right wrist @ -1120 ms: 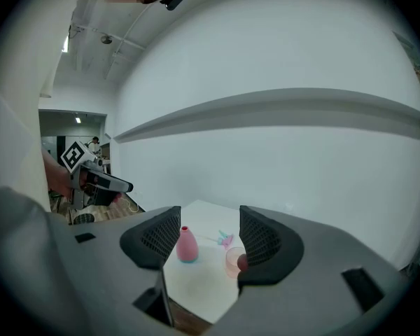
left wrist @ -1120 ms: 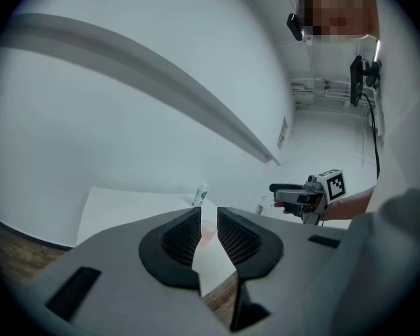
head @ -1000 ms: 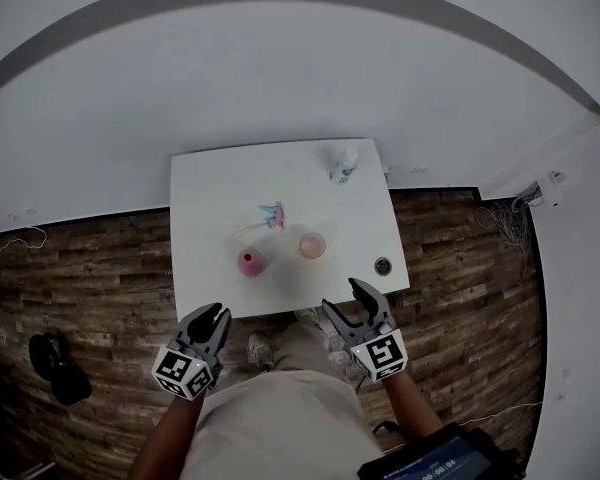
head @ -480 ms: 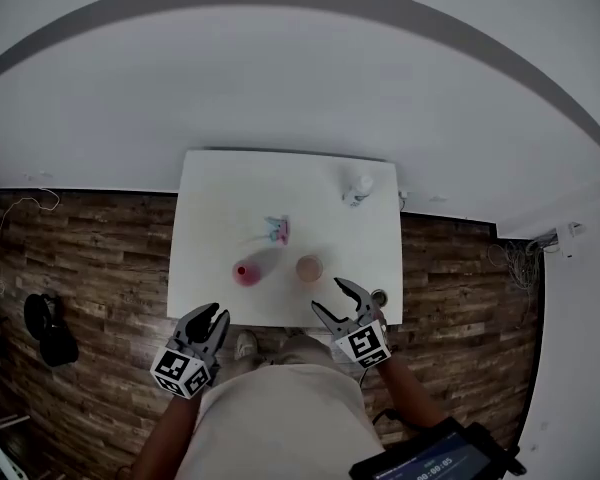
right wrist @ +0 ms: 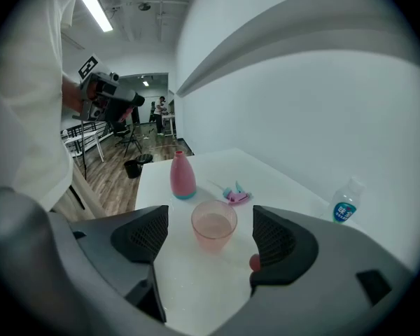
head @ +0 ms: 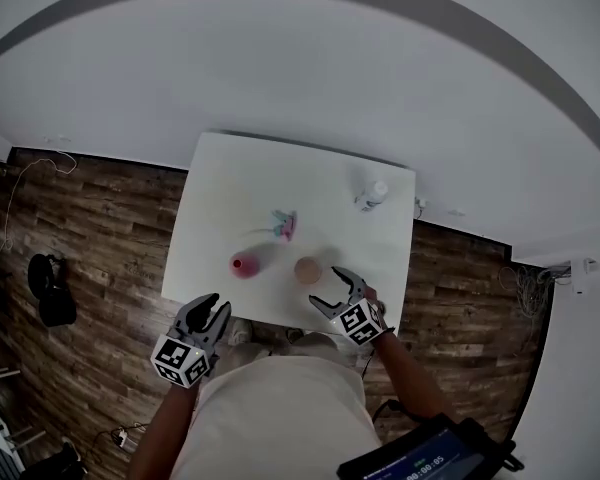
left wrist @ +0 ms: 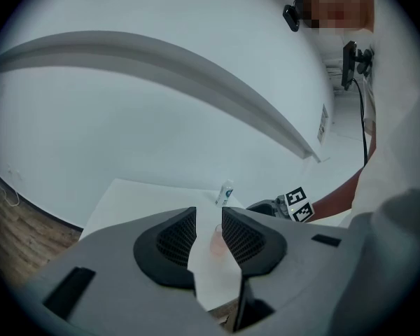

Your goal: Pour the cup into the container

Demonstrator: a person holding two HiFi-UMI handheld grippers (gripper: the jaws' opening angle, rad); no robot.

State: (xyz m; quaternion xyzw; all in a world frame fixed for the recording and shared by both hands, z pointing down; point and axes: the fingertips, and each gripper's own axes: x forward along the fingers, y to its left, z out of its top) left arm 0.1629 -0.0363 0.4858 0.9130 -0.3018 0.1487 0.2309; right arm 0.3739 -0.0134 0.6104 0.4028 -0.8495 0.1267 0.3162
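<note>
The left gripper (head: 209,308), its jaws just opened a little and empty, hangs at the near left. The pink container (head: 243,264) stands left of the upright cup (head: 308,269). The cup lies just ahead of the nearer right gripper (head: 332,290), whose jaws, just opened wide, frame it untouched.

A white table (head: 210,208) is standing on wood flooring (head: 100,238) against a white wall (head: 300,68). Four items are resting on it:

- A pink bottle (head: 244,264) is standing upright near the front edge.
- A translucent pink cup (head: 308,269) is standing to its right.
- A pink-and-teal sprayer head (head: 285,226) is lying behind them.
- A clear water bottle (head: 372,195) is standing near the far right corner.
</note>
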